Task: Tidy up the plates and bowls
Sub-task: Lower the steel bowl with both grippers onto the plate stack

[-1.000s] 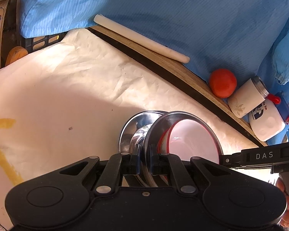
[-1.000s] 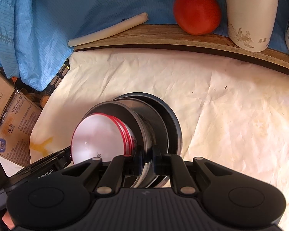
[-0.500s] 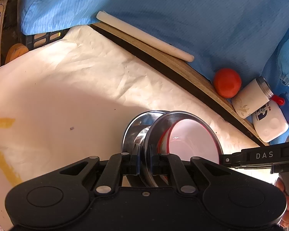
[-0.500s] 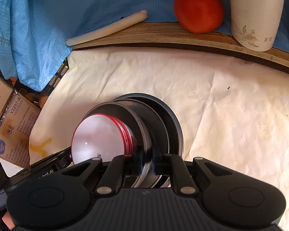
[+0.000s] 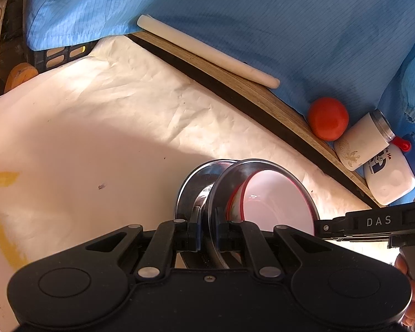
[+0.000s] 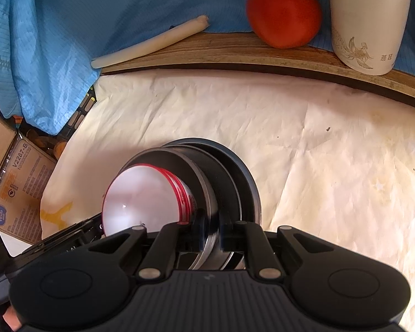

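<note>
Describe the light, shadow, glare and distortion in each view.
Left wrist view: hard sunlight on the far paper cover, a broad shadow nearer, a small glint inside the red-rimmed bowl. Right wrist view: even light, fisheye bends the wooden edge into an arc, tomato slightly soft.

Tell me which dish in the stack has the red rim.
The white bowl, innermost in the nest. It sits inside the steel bowl whose rim both grippers pinch; the other dishes are bare metal, with no colour on them.
</note>
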A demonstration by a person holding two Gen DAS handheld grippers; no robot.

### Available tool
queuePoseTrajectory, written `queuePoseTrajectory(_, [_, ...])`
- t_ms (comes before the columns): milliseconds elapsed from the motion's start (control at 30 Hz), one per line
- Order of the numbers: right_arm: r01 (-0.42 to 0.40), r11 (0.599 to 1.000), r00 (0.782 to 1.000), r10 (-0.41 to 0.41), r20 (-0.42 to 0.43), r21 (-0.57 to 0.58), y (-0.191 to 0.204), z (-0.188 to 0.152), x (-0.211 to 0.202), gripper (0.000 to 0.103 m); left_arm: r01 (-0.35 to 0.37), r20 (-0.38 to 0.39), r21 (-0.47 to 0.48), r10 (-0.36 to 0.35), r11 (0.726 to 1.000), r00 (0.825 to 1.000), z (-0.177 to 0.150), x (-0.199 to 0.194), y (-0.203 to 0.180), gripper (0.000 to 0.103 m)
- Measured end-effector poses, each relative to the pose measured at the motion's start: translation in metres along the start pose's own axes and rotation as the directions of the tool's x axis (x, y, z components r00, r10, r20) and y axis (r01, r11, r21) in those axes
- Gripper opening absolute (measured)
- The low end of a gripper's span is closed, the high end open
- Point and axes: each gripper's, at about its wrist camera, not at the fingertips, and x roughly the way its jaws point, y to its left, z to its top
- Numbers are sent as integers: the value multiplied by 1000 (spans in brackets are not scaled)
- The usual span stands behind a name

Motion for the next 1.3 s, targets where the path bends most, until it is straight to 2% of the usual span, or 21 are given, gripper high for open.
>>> queuePoseTrajectory(533, [5,1000,1000,-4,21,-30,0,-2,1,13,6,9,6,-6,1000,1000,-1,1,-1,9])
queuePoseTrajectory(667, [22,999,999,-21,27,-38,-3,-6,4,12,9,22,13,-9,1000,1000,-2,-1,-2,19])
queuePoseTrajectory(1300, [17,999,999,-16,44,-39,-5,-9,5,14,5,23,12,-6,1000,1000,-2,-2,0,24])
